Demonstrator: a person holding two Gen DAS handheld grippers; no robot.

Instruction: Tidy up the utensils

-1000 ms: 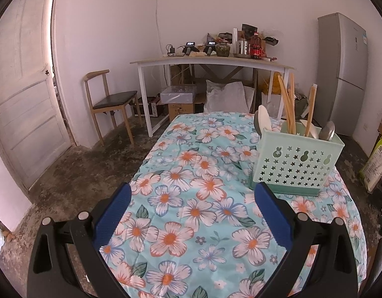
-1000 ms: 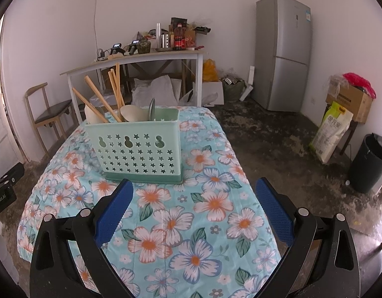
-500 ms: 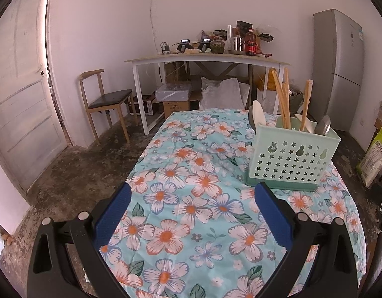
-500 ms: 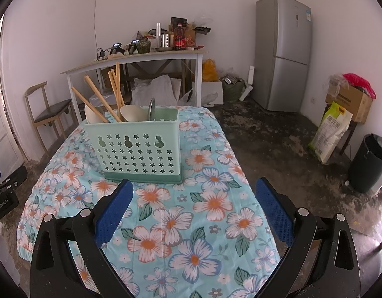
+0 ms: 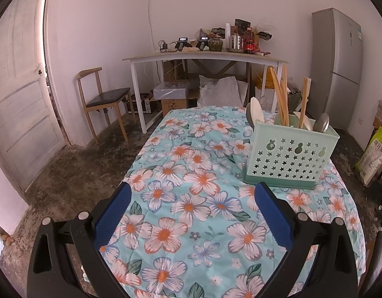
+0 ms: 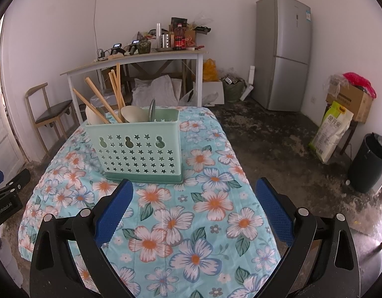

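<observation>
Both my left tool (image 5: 192, 214) and right tool (image 6: 194, 209) hang released and empty over the floral tabletop (image 6: 215, 223). From the right view the mint caddy (image 6: 139, 149) stands at 11 o'clock, chopsticks (image 6: 114, 94) and spoons (image 6: 131, 114) inside. They look light, stiff and slippery, so I'd pinch a stick mid-shaft.
</observation>
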